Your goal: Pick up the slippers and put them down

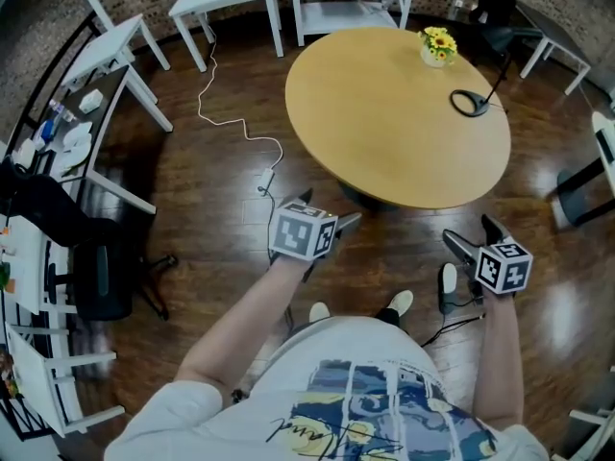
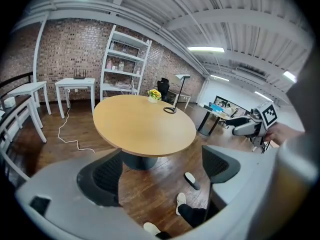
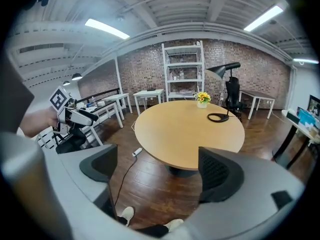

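Dark wood floor (image 1: 221,257) fills most of the head view, with a round tan desk (image 1: 384,123) in the upper centre. On the desk, a small pot of yellow flowers (image 1: 438,46) stands near the far edge, and the black ring base of a lamp (image 1: 468,102) lies to its right. A white cable (image 1: 240,128) snakes across the floor at the upper left of the desk.

You hold the left gripper (image 1: 325,209) in the air at the frame's centre, below the desk's near edge. In its own view the left gripper (image 2: 160,171) has its jaws spread wide with nothing between them, only floor beyond. You hold the right gripper (image 1: 473,235) at the lower right. Its own view shows the right gripper (image 3: 160,169) likewise spread and empty.

One slipper (image 1: 448,281), dark with a pale insole, lies flat on the floor at the lower right, just under the right gripper in the picture but not touched by it. In the left gripper view the same slipper (image 2: 191,180) sits low between the two pads, near your white shoes (image 1: 402,303). I can make out only this one slipper.
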